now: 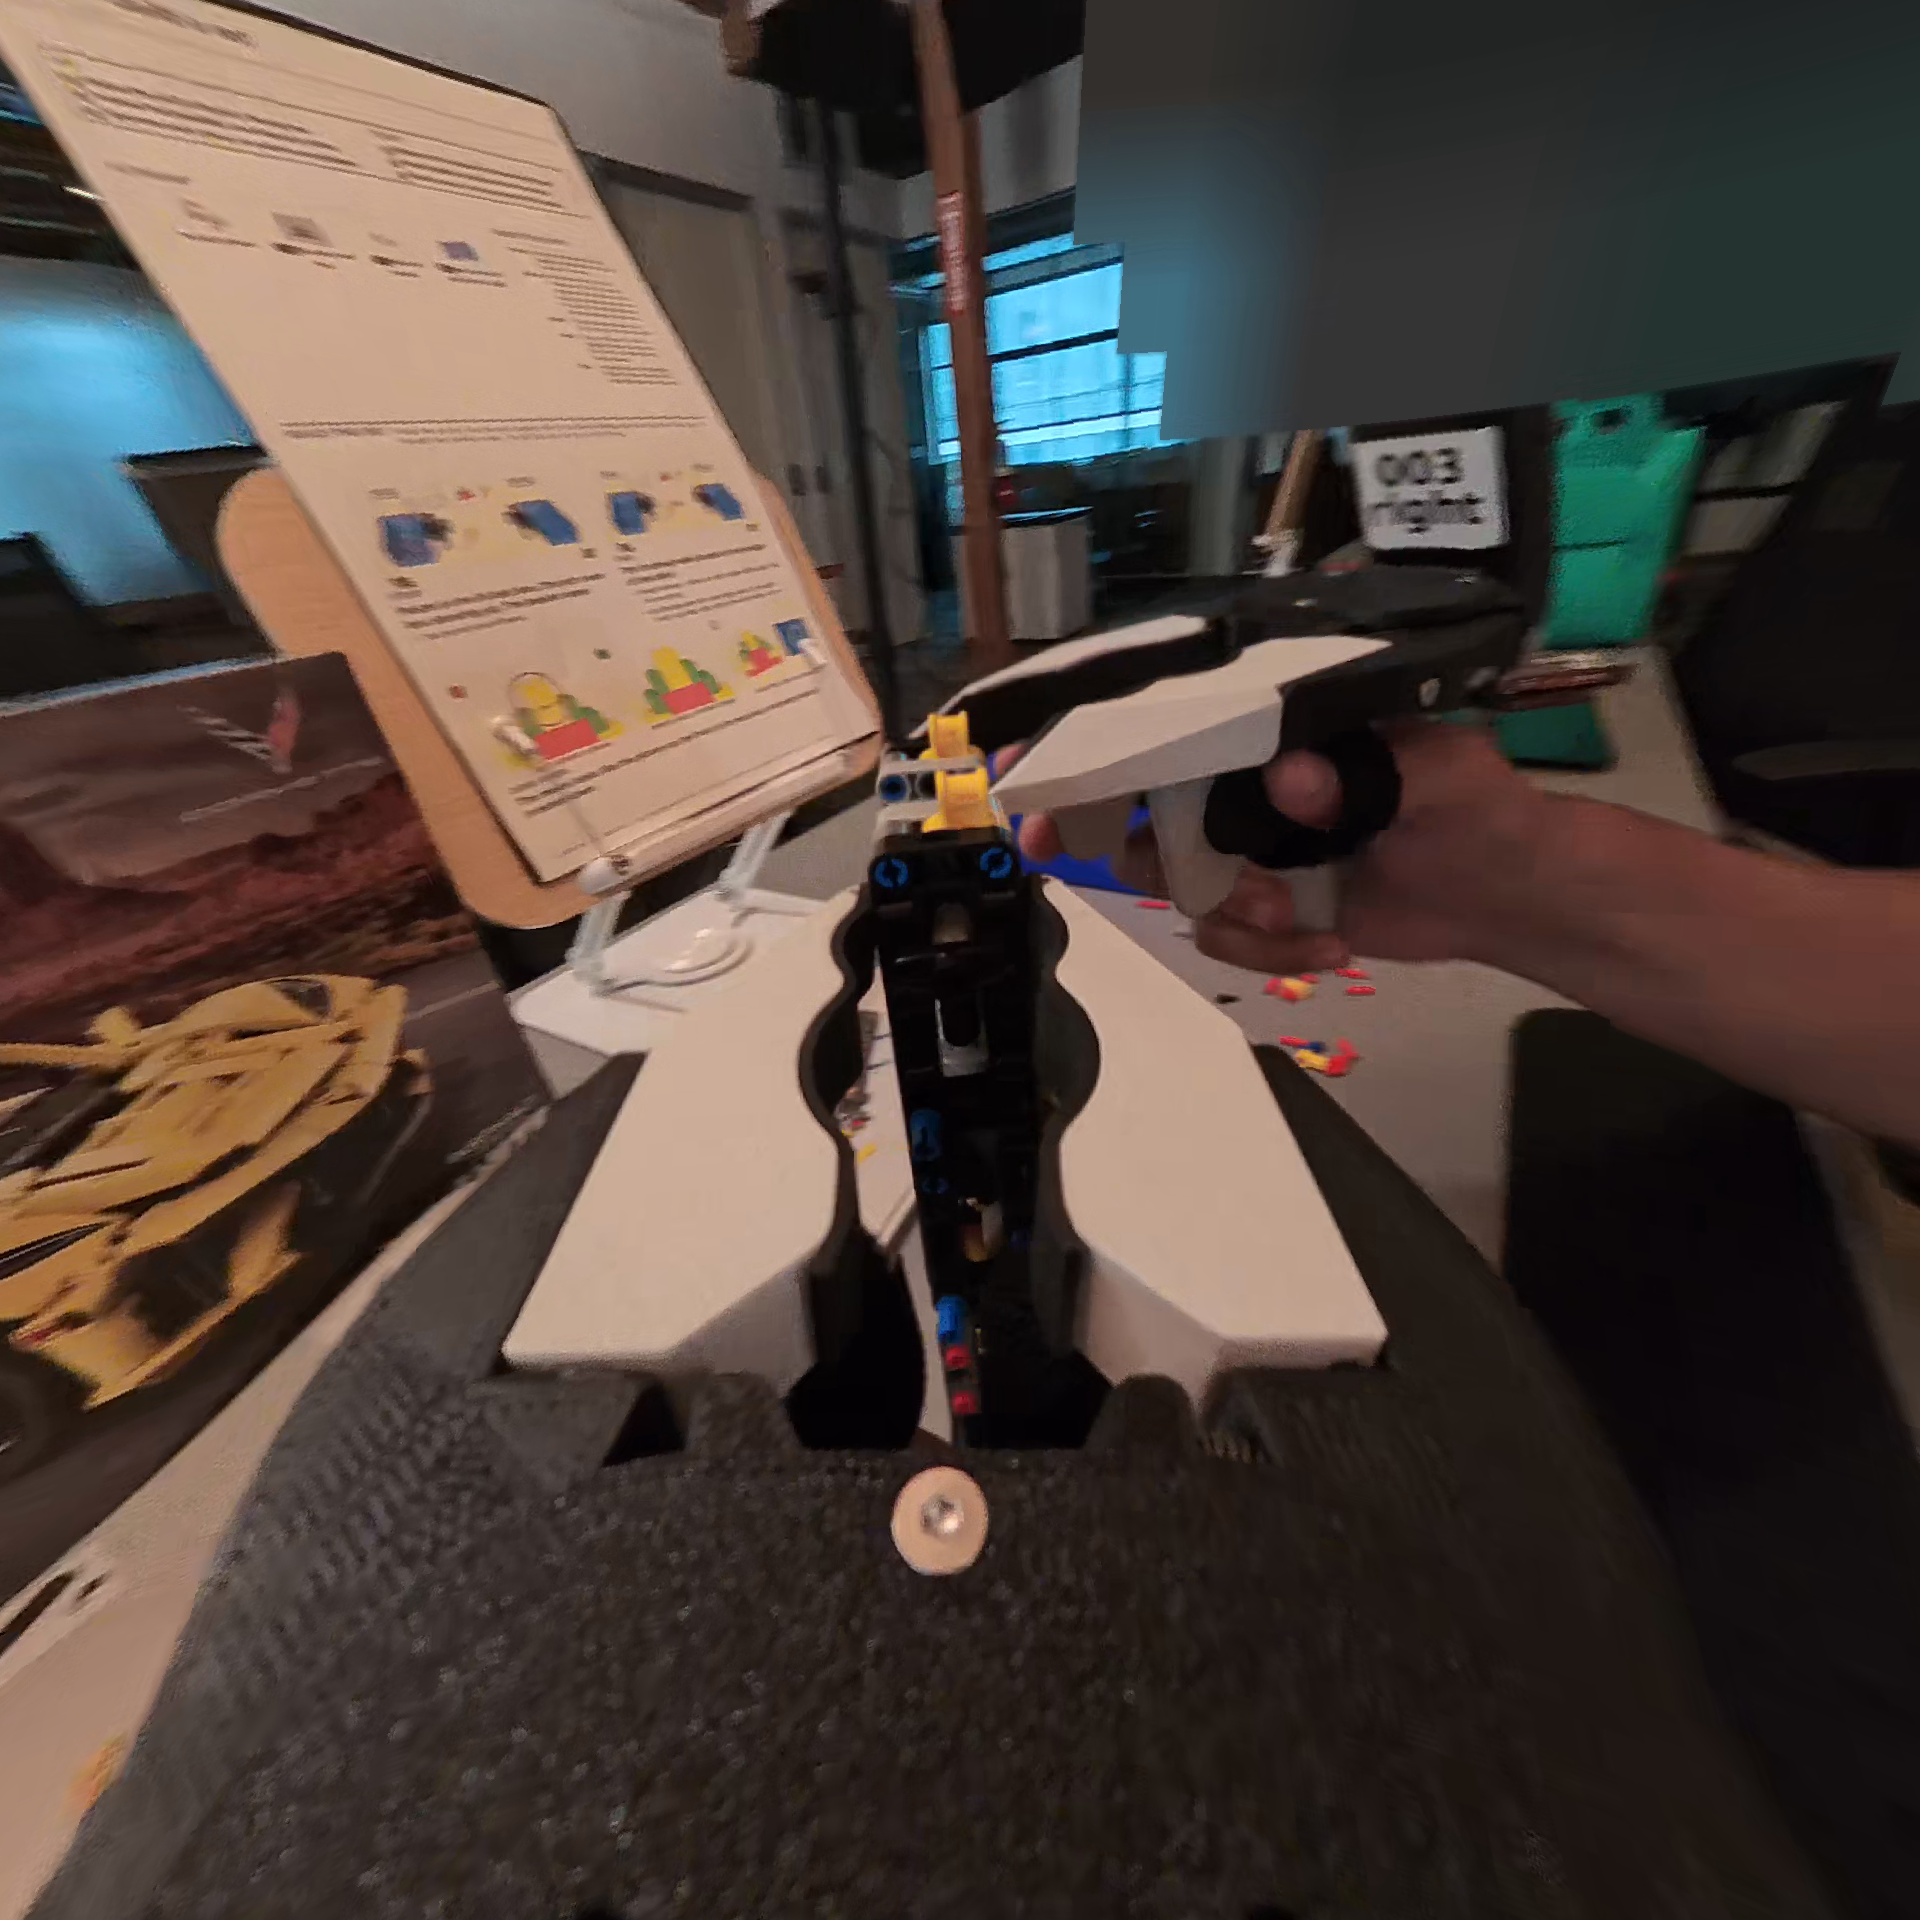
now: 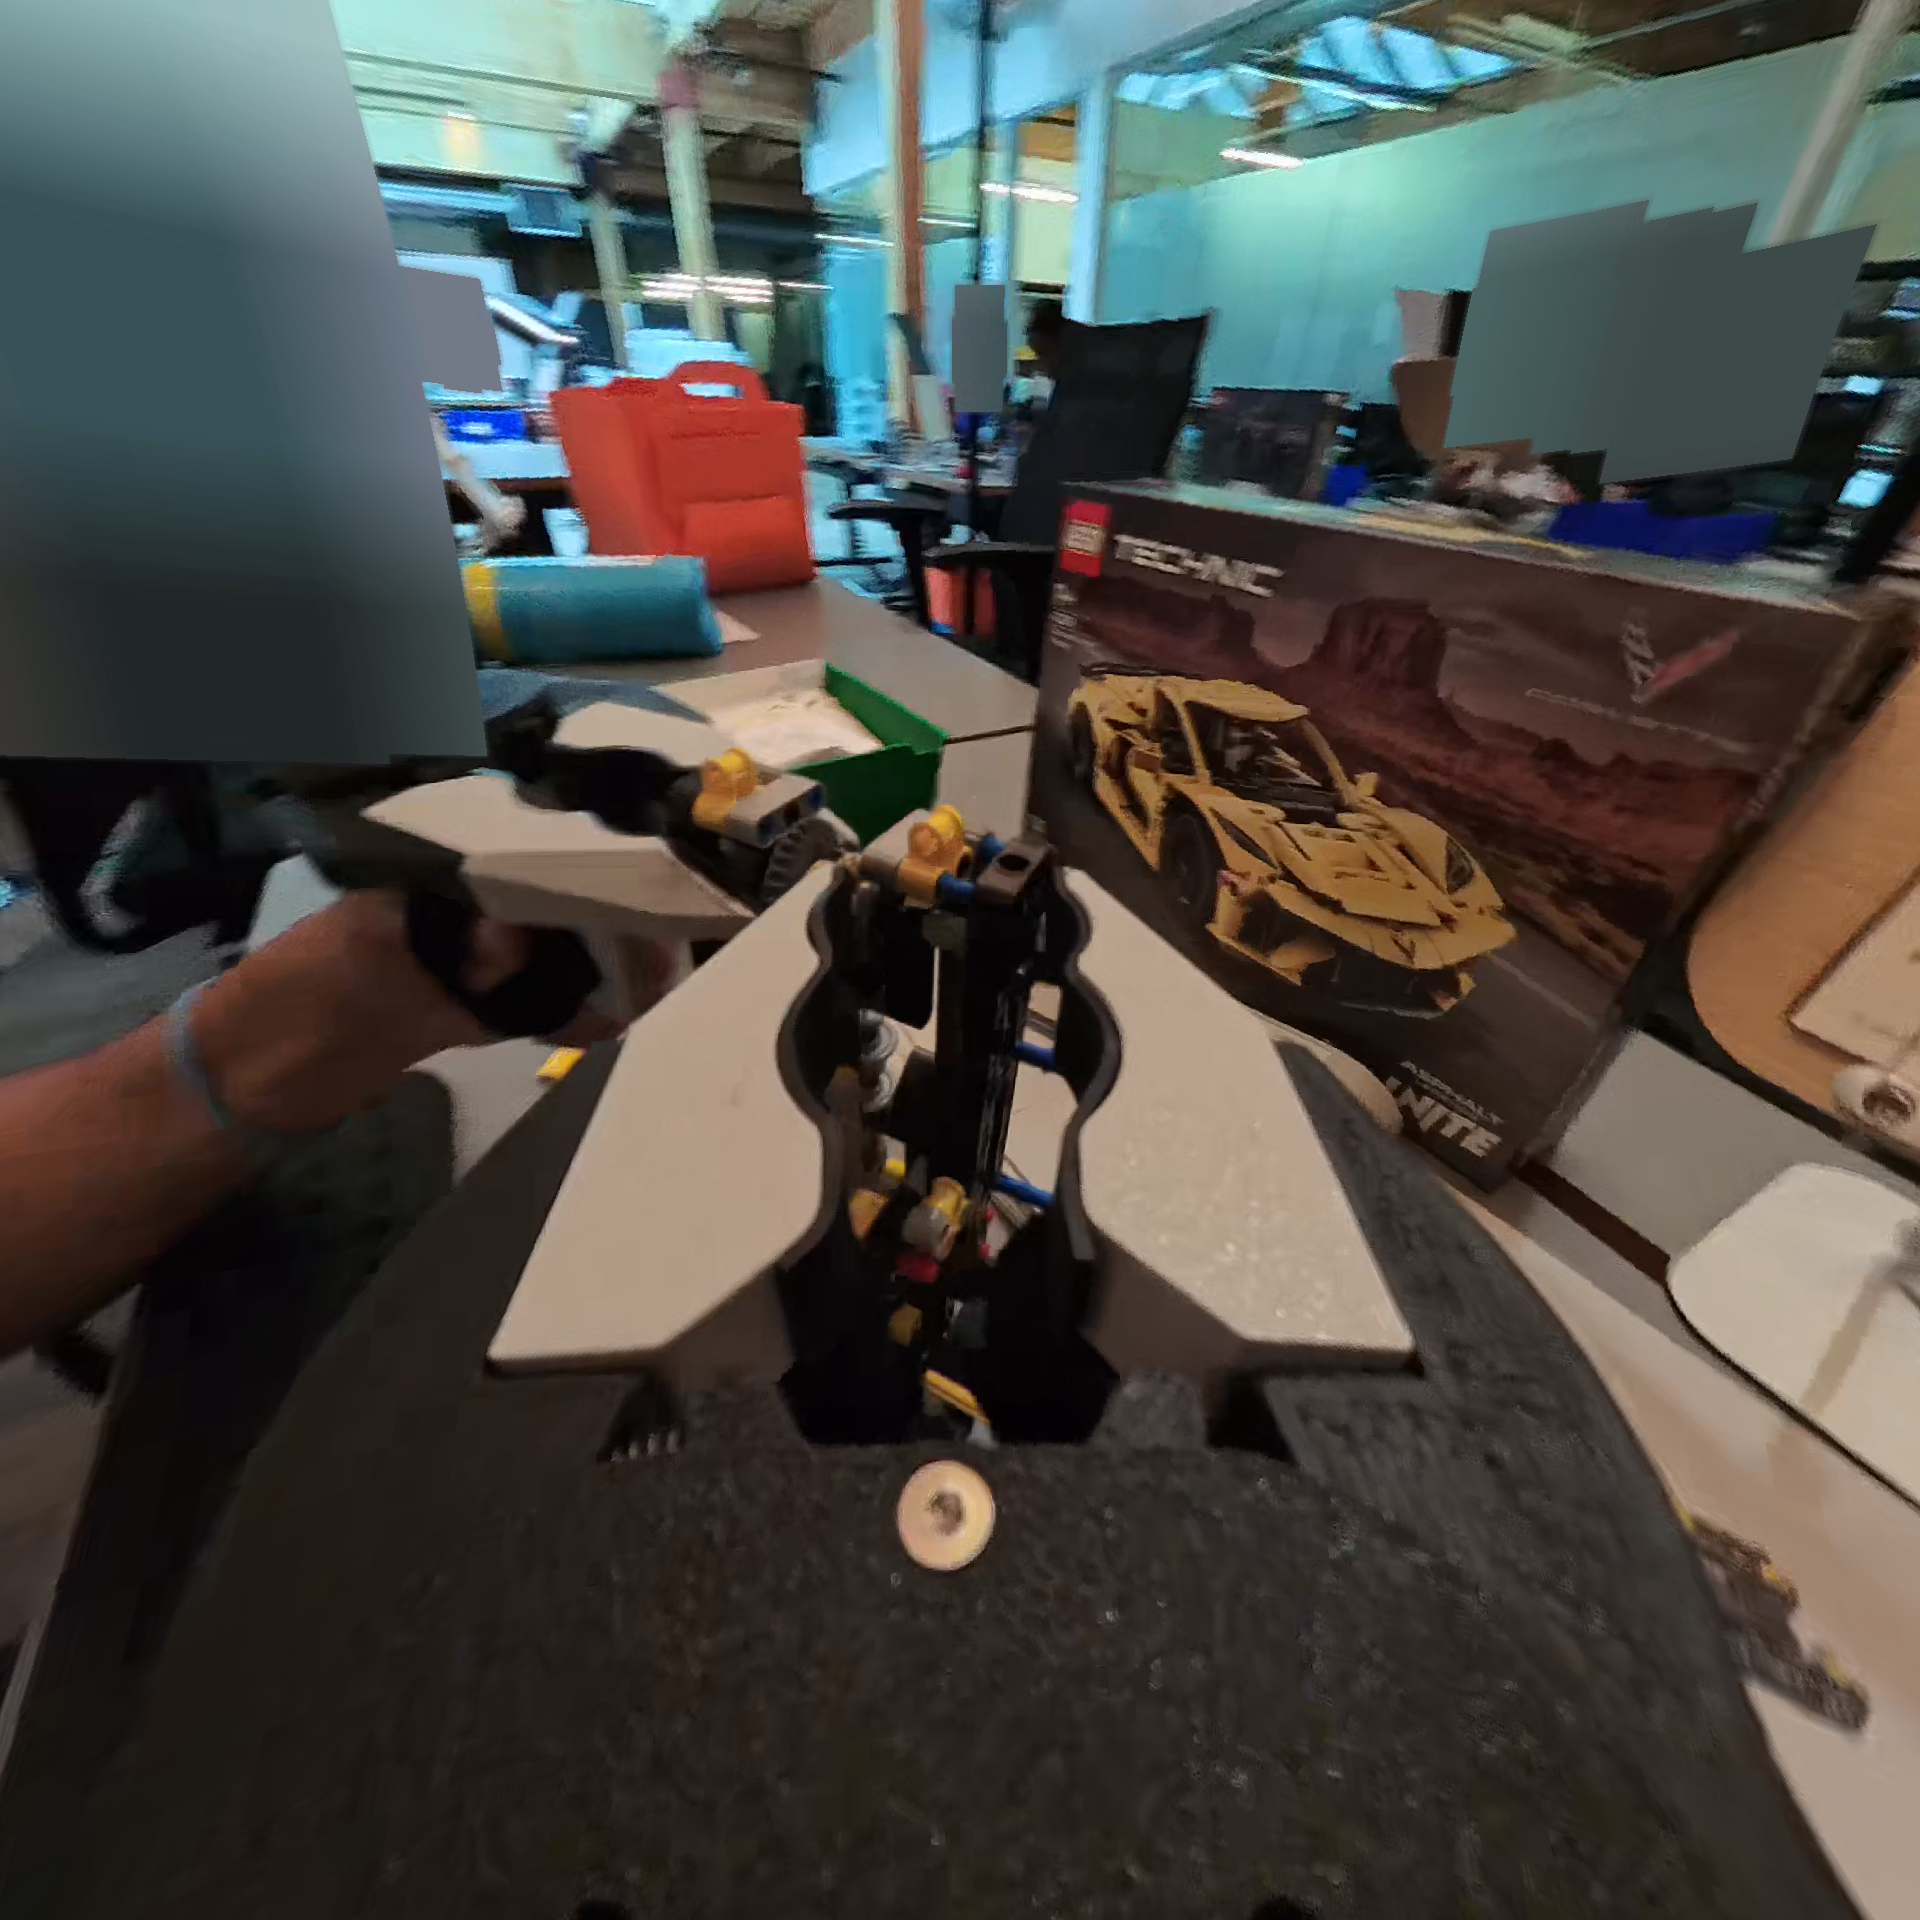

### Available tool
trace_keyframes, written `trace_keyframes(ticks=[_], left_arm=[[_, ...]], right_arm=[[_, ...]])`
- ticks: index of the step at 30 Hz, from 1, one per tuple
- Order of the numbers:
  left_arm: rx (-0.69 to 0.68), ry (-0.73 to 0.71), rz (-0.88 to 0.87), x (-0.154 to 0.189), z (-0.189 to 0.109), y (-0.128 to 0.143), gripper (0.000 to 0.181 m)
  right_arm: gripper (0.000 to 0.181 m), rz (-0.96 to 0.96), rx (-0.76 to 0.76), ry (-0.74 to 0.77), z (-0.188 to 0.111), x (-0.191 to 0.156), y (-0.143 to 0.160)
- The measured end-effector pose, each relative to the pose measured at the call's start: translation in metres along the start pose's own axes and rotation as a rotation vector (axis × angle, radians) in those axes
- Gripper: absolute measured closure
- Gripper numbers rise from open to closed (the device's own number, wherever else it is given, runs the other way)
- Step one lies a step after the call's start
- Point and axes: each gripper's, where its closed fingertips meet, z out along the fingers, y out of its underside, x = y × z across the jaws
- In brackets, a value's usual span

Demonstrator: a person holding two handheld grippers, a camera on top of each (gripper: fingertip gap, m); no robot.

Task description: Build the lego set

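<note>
A: Fingers [image 1: 717, 1122] of the left gripper [image 1: 940, 894] were closed on the lego frame [image 1: 961, 1049], a long black piece with blue pins. It stood between the two white fingers, and its far end came out past the tips.

B: And at that far end?

A: Yellow connectors [image 1: 956, 795] and a grey piece sat on the top of it. The right gripper [image 1: 997, 774] came from the right side, held by a hand [image 1: 1340, 831], and its tips touched or almost touched these yellow parts.

B: What did the right wrist camera show?

A: The right gripper [image 2: 940, 883] was also clenched on a black part of the lego frame [image 2: 982, 1029], with a yellow connector [image 2: 935, 847] at the tips. A small spring was beside it, inside the gap. The left gripper [image 2: 717, 821] was just to the left, in the other hand [image 2: 488, 966], and it held a part with a yellow connector and a black gear [image 2: 790, 857].

B: Were both holding one and the same assembly?

A: I could not tell it for sure; the pieces were very near and the picture was blurred.

B: Around them?

A: The lego box [image 2: 1423, 790] with a yellow car on it stood on the table [image 2: 904, 644], near the grippers. An instruction sheet [image 1: 447, 436] leaned on a stand. Small red and yellow loose pieces [image 1: 1314, 1023] lay on the table, and a green bin [image 2: 883, 753] was farther behind.
</note>
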Motion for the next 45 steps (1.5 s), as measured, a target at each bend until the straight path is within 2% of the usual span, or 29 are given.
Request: trace_keyframes(ticks=[3, 6, 8, 10, 14, 19, 23, 30, 35, 45], left_arm=[[0.036, 0.148, -0.074, 0.012, -0.002, -0.002, 0.153], [0.055, 0.253, -0.18, 0.012, -0.002, -0.002, 0.153], [0.044, 0.324, -0.211, 0.01, -0.001, -0.002, 0.153], [0.03, 0.377, -0.242, 0.005, 0.001, -0.001, 0.152], [0.012, 0.433, -0.324, -0.009, 0.011, 0.002, 0.153], [0.05, 0.472, -0.377, -0.018, 0.013, 0.003, 0.153], [0.066, 0.453, -0.378, -0.02, 0.015, 0.004, 0.153], [0.083, 0.424, -0.347, -0.014, 0.015, 0.003, 0.153], [0.09, 0.402, -0.342, -0.015, 0.01, 0.003, 0.153], [0.067, 0.345, -0.256, -0.008, 0.016, 0.003, 0.153]], right_arm=[[0.132, -0.116, 0.045, -0.169, -0.011, -0.002, -0.006], [0.134, -0.288, 0.006, -0.336, -0.013, -0.014, 0.002], [0.146, -0.393, -0.042, -0.383, -0.011, -0.015, 0.008], [0.152, -0.463, -0.029, -0.378, -0.007, -0.011, 0.004], [0.165, -0.446, -0.018, -0.372, -0.001, -0.005, -0.004], [0.165, -0.505, 0.002, -0.352, 0.003, 0.003, -0.002], [0.16, -0.639, -0.017, -0.251, 0.0, 0.011, 0.003], [0.161, -0.892, -0.049, -0.068, -0.008, 0.01, 0.003], [0.162, -0.947, -0.054, -0.046, -0.003, 0.007, 0.001], [0.162, -0.988, -0.128, -0.046, -0.014, 0.009, 0.002]])
